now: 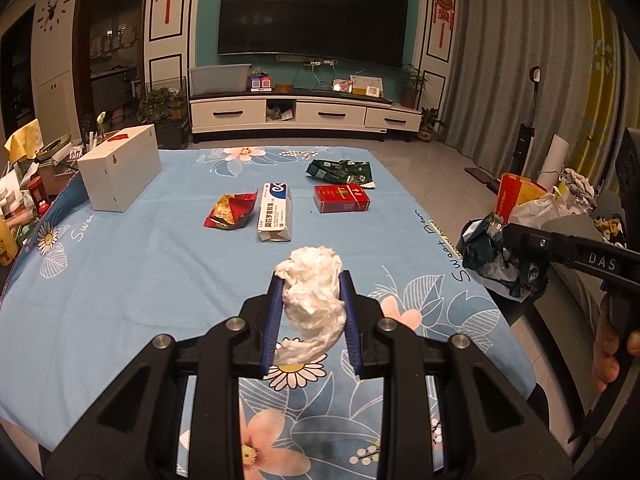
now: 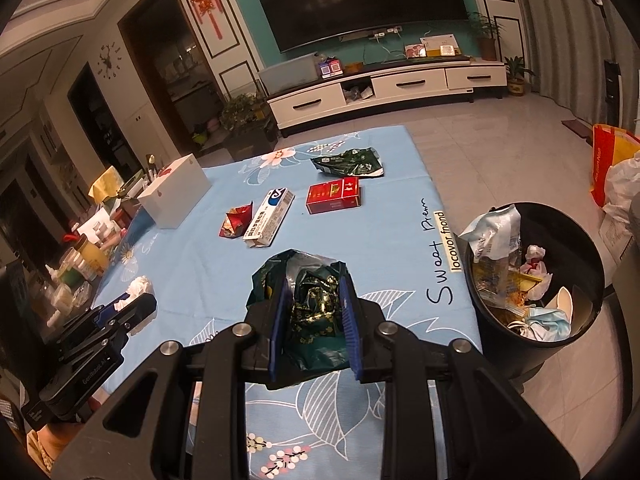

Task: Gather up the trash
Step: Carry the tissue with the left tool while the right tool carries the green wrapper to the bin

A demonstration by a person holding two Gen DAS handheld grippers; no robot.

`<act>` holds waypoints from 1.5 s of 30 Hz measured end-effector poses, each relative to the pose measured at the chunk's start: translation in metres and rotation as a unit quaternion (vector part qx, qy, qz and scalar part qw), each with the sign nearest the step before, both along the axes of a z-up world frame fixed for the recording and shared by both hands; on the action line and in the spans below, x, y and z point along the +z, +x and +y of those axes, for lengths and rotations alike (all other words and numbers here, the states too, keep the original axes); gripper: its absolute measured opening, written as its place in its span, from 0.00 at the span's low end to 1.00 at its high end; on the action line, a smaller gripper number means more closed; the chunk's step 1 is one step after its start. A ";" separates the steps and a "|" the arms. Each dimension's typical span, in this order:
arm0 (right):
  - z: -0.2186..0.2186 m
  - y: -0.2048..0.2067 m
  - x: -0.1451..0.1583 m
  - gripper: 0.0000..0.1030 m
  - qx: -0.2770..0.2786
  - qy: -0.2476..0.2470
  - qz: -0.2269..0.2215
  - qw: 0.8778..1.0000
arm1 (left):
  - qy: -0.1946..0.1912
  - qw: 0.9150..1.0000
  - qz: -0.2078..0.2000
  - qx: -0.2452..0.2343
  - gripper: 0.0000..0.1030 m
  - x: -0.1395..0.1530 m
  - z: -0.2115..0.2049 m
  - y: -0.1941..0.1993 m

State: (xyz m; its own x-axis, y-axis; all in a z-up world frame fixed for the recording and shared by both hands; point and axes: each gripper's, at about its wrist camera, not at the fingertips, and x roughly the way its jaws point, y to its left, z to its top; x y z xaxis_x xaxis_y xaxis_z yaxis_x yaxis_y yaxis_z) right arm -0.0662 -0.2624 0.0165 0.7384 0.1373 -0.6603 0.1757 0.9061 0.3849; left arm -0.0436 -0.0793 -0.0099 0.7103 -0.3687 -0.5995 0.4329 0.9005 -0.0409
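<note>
The left gripper is clamped on a crumpled white tissue, its blue pads pressing both sides of the wad. The right gripper is likewise closed on a crumpled dark green wrapper, which bulges out between and ahead of its fingers. Both loads hang above the near part of the blue floral tablecloth.

The step in hand looks to be the carry: two pieces picked up, neither yet dropped. The landmark is the black trash bin, standing on the floor just off the table's edge. The green wrapper is near the bin, on its table side; the tissue is farther from it, beyond the right gripper. The next move would call for bringing each gripper over the bin's open mouth, clear of the rim, before parting the pads. The right load should go first, being nearer.

The bin already holds mixed rubbish: a pale plastic bag leaning on the rim, a blue face mask, white crumpled paper and yellowish wrappers. It seems partly full, with room left.

Still on the cloth, well away from the bin: a red cigarette pack nearest it, a second green wrapper beyond that, a toothpaste box, and a red snack wrapper. A white box sits farthest off.
</note>
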 end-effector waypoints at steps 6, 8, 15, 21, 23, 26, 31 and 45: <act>-0.010 -0.005 -0.001 0.26 -0.012 0.003 -0.002 1.000 | 0.005 1.000 -0.001 -0.009 0.28 0.002 -0.009 0.000; -0.013 -0.006 -0.001 0.26 -0.015 0.004 -0.002 1.000 | 0.006 1.000 -0.001 -0.013 0.28 0.001 -0.011 0.000; -0.024 -0.011 -0.003 0.26 -0.029 0.008 -0.004 1.000 | 0.011 1.000 -0.002 -0.023 0.28 0.000 -0.019 0.003; -0.035 -0.014 -0.005 0.26 -0.040 0.009 -0.005 0.999 | 0.016 0.999 -0.003 -0.032 0.28 -0.001 -0.027 0.006; -0.038 -0.016 -0.005 0.26 -0.044 0.011 -0.005 0.999 | 0.017 0.999 -0.004 -0.034 0.28 -0.001 -0.030 0.005; -0.043 -0.017 -0.006 0.26 -0.050 0.011 -0.005 0.999 | 0.018 0.999 -0.006 -0.039 0.28 -0.001 -0.033 0.005; -0.052 -0.019 -0.009 0.26 -0.059 0.014 -0.005 0.998 | 0.020 0.999 -0.006 -0.046 0.28 -0.002 -0.038 0.006; -0.069 -0.026 -0.015 0.26 -0.078 0.021 -0.005 0.997 | 0.026 0.998 -0.011 -0.062 0.28 0.000 -0.054 0.009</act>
